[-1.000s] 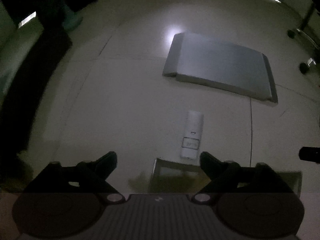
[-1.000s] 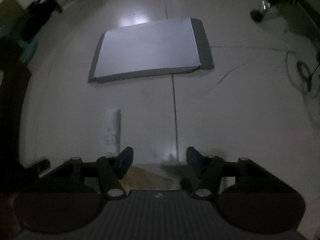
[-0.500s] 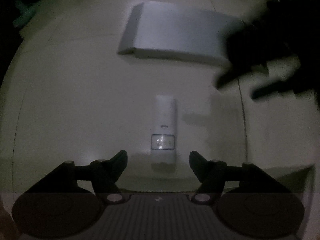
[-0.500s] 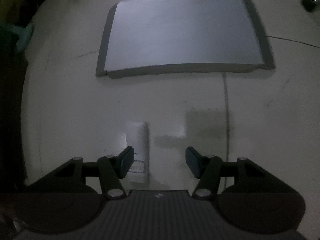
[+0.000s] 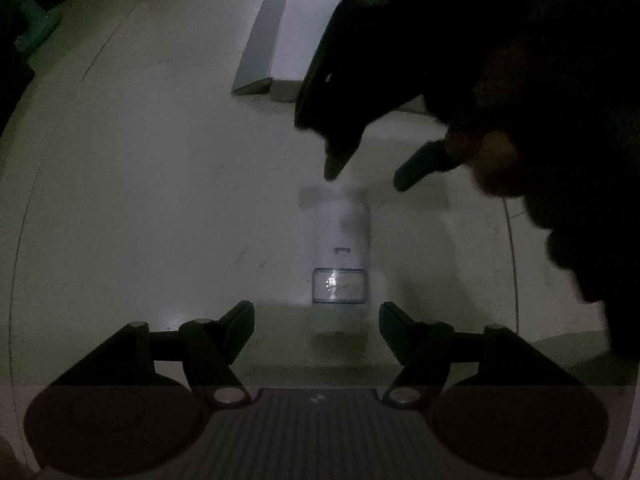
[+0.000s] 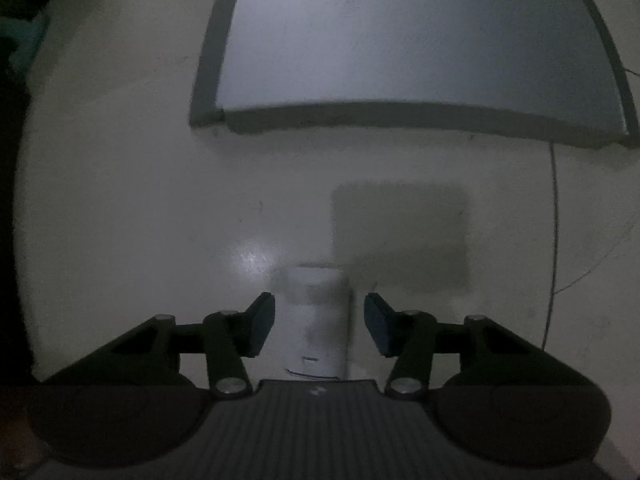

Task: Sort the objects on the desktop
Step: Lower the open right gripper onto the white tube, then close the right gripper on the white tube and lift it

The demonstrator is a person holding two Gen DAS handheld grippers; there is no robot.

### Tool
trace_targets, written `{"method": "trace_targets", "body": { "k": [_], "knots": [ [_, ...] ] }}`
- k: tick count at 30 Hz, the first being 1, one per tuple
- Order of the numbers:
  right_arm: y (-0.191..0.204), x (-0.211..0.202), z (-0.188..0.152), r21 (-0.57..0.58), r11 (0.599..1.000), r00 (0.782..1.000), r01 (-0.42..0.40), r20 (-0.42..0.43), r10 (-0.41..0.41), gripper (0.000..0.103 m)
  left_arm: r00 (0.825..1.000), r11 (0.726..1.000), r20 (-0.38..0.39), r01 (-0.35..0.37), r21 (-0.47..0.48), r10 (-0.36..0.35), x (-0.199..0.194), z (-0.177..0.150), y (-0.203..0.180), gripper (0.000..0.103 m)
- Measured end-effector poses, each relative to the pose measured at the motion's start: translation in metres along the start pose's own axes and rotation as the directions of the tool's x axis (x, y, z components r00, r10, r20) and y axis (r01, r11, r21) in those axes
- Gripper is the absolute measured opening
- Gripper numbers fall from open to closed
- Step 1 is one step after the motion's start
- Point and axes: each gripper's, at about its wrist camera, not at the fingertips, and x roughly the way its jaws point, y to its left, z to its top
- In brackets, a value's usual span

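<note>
A white remote control (image 5: 340, 264) with a small display window lies on the pale surface. In the right wrist view the remote (image 6: 316, 320) sits between the open fingers of my right gripper (image 6: 319, 322), which is low over it without closing. My left gripper (image 5: 316, 324) is open and empty, just short of the remote's near end. The right gripper also shows in the left wrist view (image 5: 366, 172) as a dark shape above the remote's far end.
A flat grey tray (image 6: 400, 40) lies beyond the remote, and it shows partly hidden in the left wrist view (image 5: 280, 44). A thin seam line (image 6: 554, 240) runs down the surface to the right. Dark furniture stands at the far left.
Both grippers have moved forward and down toward the remote. My right gripper now straddles its far end and fills the upper right of the left wrist view.
</note>
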Motion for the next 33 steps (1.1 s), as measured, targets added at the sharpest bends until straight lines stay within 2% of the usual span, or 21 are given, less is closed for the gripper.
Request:
{"method": "trace_targets", "body": {
  "k": [2, 8, 12, 19, 25, 26, 28, 29, 33],
  "knots": [
    [0.006, 0.014, -0.002, -0.021, 0.999, 0.999, 0.031, -0.012, -0.031, 0.048, 1.0, 1.0, -0.009, 0.004, 0.002, -0.004, 0.004, -0.003, 0.001, 0.066],
    [0.009, 0.035, -0.001, 0.0, 0.999, 0.999, 0.049, -0.015, -0.049, 0.047, 1.0, 1.0, -0.014, -0.015, 0.006, 0.015, 0.012, -0.009, 0.007, 0.066],
    [0.004, 0.04, 0.0, -0.003, 1.0, 0.999, 0.031, -0.013, -0.031, 0.048, 1.0, 1.0, -0.021, -0.012, 0.001, 0.012, 0.016, -0.014, 0.005, 0.066],
    [-0.011, 0.04, -0.003, 0.011, 1.0, 1.0, -0.01, -0.014, 0.01, 0.047, 0.999, 0.998, -0.007, -0.037, 0.048, 0.037, 0.022, -0.02, -0.006, 0.066],
    [-0.036, 0.02, -0.011, 0.039, 0.998, 0.999, -0.041, 0.0, 0.041, 0.046, 0.999, 0.998, 0.007, -0.04, 0.053, 0.04, 0.029, -0.018, -0.01, 0.067],
    [-0.04, 0.017, -0.012, 0.039, 0.998, 0.999, -0.042, 0.0, 0.042, 0.041, 0.999, 0.997, 0.01, -0.044, 0.057, 0.044, 0.029, -0.018, -0.011, 0.067],
    [-0.045, 0.008, -0.013, 0.037, 0.998, 0.999, -0.05, 0.004, 0.05, 0.023, 0.999, 0.996, 0.016, -0.051, 0.069, 0.05, 0.029, -0.019, -0.014, 0.067],
    [-0.046, 0.002, -0.014, 0.035, 0.998, 0.999, -0.054, 0.012, 0.053, 0.004, 0.999, 0.996, 0.018, -0.052, 0.071, 0.051, 0.03, -0.02, -0.014, 0.067],
    [-0.051, -0.005, -0.014, 0.014, 1.0, 1.0, 0.002, 0.03, -0.003, 0.006, 0.999, 0.997, 0.02, -0.047, 0.056, 0.046, 0.031, -0.02, -0.008, 0.068]
  ]
}}
